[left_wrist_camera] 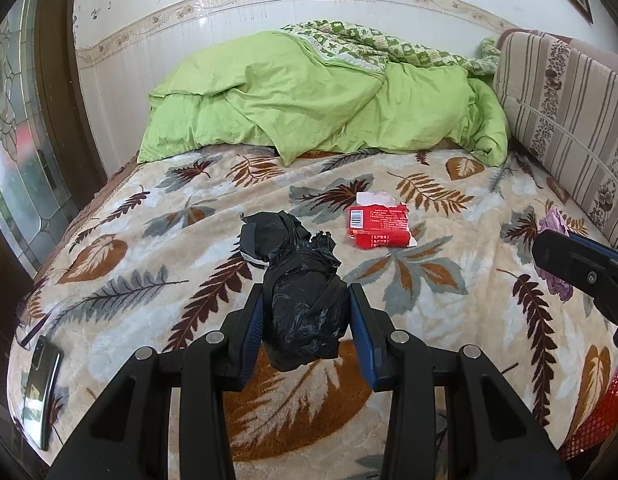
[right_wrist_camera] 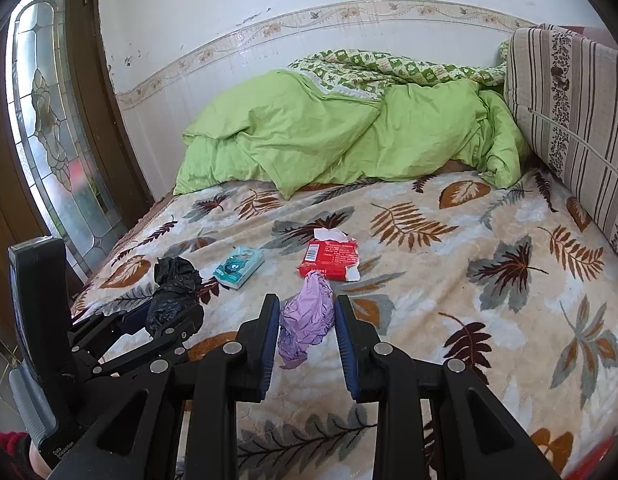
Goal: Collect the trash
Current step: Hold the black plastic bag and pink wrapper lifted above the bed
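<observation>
My left gripper (left_wrist_camera: 307,300) is shut on a crumpled black plastic bag (left_wrist_camera: 301,292), held over the leaf-patterned blanket; it also shows in the right wrist view (right_wrist_camera: 171,300). My right gripper (right_wrist_camera: 307,312) is shut on a crumpled purple wrapper (right_wrist_camera: 307,316), which also shows beside that gripper in the left wrist view (left_wrist_camera: 555,224). A torn red packet (left_wrist_camera: 379,226) lies on the bed beyond both grippers, also in the right wrist view (right_wrist_camera: 329,260). A small teal tissue pack (right_wrist_camera: 239,266) lies left of the red packet.
A green duvet (left_wrist_camera: 321,96) is piled at the bed's far end. A striped cushion (left_wrist_camera: 569,120) stands along the right. A dark phone (left_wrist_camera: 41,388) lies near the bed's left edge. A red mesh basket (left_wrist_camera: 601,408) sits at lower right. A glass door (right_wrist_camera: 57,132) is on the left.
</observation>
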Demonstrator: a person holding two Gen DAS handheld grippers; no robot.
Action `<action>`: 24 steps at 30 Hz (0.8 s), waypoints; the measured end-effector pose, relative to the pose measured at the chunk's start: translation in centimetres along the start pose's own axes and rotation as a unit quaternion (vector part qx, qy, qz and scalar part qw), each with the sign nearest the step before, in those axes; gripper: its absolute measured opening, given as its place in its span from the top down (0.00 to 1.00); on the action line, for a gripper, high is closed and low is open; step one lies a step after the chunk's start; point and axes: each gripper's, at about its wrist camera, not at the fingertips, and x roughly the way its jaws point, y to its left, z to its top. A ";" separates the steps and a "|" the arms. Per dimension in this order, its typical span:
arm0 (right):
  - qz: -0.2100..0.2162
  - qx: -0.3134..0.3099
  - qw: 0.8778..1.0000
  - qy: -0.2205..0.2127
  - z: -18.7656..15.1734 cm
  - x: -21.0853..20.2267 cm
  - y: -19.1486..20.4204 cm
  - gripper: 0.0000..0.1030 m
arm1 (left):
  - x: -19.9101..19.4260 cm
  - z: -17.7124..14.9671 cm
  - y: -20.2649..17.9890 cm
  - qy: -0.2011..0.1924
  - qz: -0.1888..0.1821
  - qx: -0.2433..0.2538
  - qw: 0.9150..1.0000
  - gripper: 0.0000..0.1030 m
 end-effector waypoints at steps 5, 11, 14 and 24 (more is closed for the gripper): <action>-0.001 0.000 1.000 -0.001 0.0 0.0 0.1 0.71 | -0.2 0.0 0.1 -0.001 0.002 0.000 1.000 0.62; -0.001 -0.001 1.000 -0.003 -0.1 -0.2 0.3 0.71 | -0.6 0.1 0.6 -0.006 0.005 0.001 1.000 0.62; -0.001 -0.001 1.000 -0.003 -0.1 -0.2 0.3 0.71 | -0.7 0.1 0.6 -0.007 0.005 0.002 1.000 0.62; 0.000 0.000 1.000 -0.002 0.0 -0.3 0.3 0.71 | -0.8 0.0 0.6 -0.008 0.006 0.003 1.000 0.62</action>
